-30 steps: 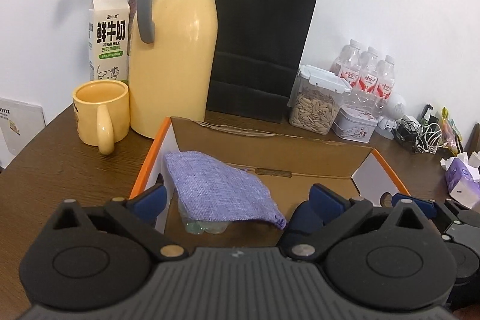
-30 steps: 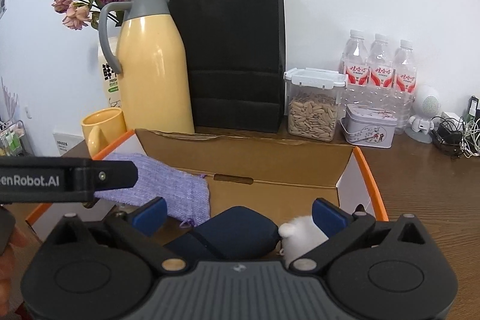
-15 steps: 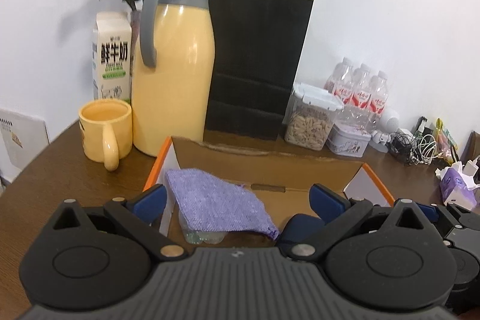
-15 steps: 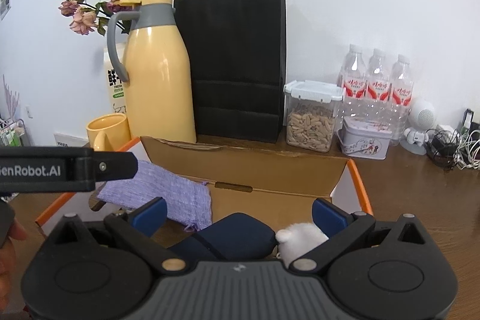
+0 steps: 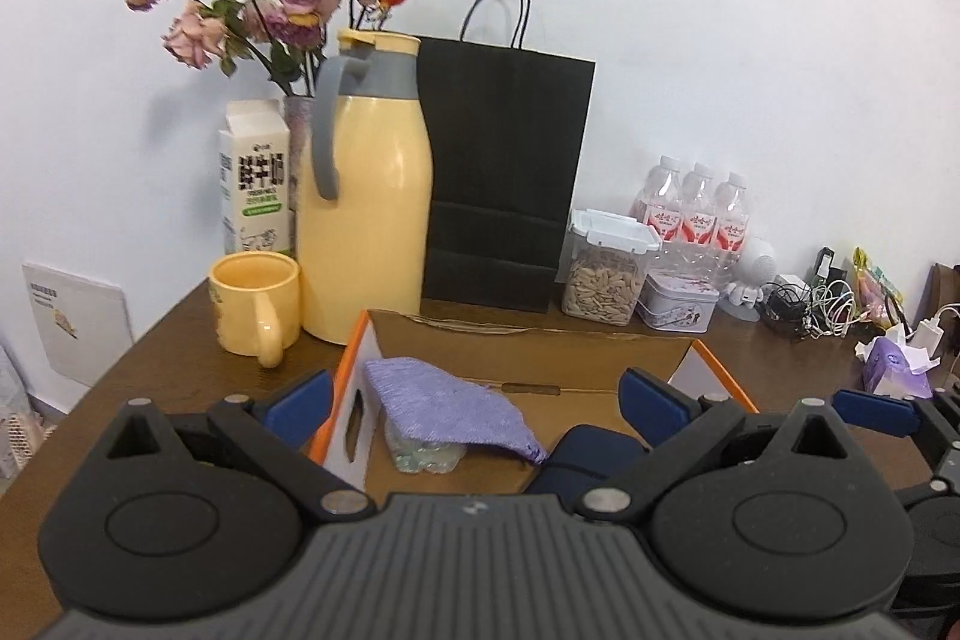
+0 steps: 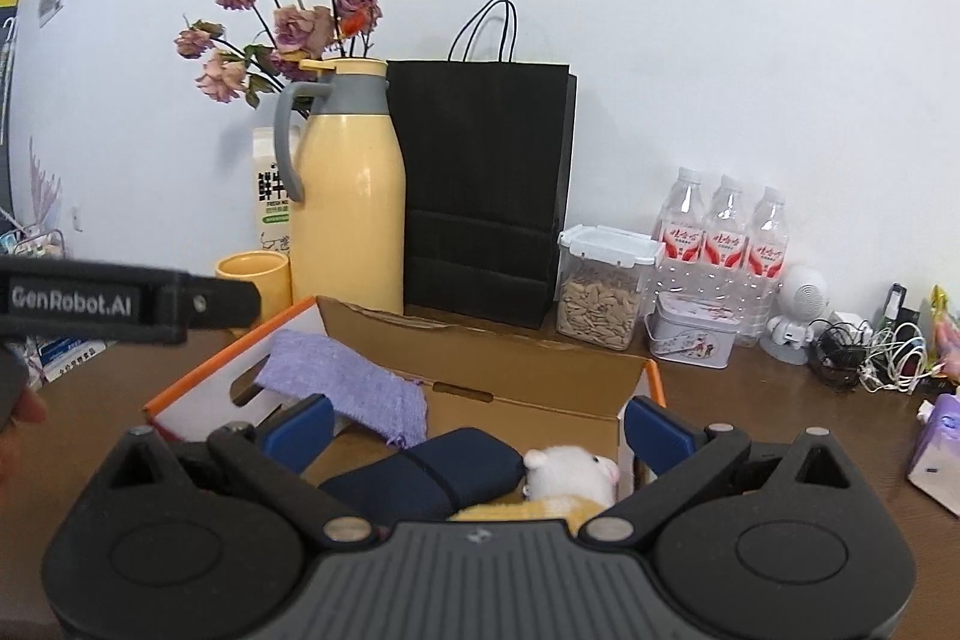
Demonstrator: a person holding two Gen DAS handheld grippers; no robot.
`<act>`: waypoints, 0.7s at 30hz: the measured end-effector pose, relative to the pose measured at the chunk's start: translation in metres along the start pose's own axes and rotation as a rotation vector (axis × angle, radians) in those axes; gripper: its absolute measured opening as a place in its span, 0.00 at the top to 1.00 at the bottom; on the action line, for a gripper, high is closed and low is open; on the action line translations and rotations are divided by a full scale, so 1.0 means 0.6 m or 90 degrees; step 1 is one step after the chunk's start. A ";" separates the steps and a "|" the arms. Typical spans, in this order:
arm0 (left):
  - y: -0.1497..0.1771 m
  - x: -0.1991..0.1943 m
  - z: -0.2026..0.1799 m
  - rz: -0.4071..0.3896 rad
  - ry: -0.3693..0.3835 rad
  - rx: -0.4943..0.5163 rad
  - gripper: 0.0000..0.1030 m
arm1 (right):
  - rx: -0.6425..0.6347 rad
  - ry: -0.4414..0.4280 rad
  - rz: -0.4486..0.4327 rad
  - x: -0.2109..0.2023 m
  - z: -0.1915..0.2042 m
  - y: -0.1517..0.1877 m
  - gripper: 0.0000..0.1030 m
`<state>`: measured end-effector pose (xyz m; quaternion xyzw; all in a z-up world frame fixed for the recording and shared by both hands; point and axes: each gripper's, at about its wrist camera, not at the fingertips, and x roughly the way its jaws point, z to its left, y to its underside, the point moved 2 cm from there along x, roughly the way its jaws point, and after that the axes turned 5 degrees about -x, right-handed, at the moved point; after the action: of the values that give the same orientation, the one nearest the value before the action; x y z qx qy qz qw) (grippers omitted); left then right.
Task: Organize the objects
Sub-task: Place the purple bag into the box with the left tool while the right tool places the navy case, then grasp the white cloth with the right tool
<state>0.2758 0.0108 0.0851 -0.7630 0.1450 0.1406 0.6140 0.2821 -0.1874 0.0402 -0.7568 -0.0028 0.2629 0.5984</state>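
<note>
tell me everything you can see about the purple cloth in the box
The purple cloth is a lavender piece of coarse woven fabric, possibly a small pouch, with a frayed lower edge. It lies inside the open cardboard box, at its left end, sloping down from the white left wall toward the middle. In the left wrist view it partly covers a clear crinkled plastic item, and its low corner reaches the dark blue case. Neither gripper touches it.

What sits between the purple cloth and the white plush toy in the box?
A dark blue pouch, seen in the right wrist view, lies between the purple cloth and white plush toy.
</note>
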 end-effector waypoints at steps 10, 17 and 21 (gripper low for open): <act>0.042 -0.073 0.019 0.001 -0.011 0.021 0.00 | -0.029 0.000 0.023 -0.075 0.004 0.059 0.00; 0.092 -0.099 0.041 0.036 -0.022 0.023 0.00 | -0.038 0.004 0.075 -0.099 -0.001 0.131 0.00; 0.122 -0.107 0.052 0.058 -0.024 0.025 0.00 | -0.034 0.011 0.114 -0.106 -0.014 0.179 0.00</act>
<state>0.1869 0.0292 0.0383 -0.7408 0.1704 0.1798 0.6244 0.1971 -0.2456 -0.0308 -0.7718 0.0633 0.3088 0.5523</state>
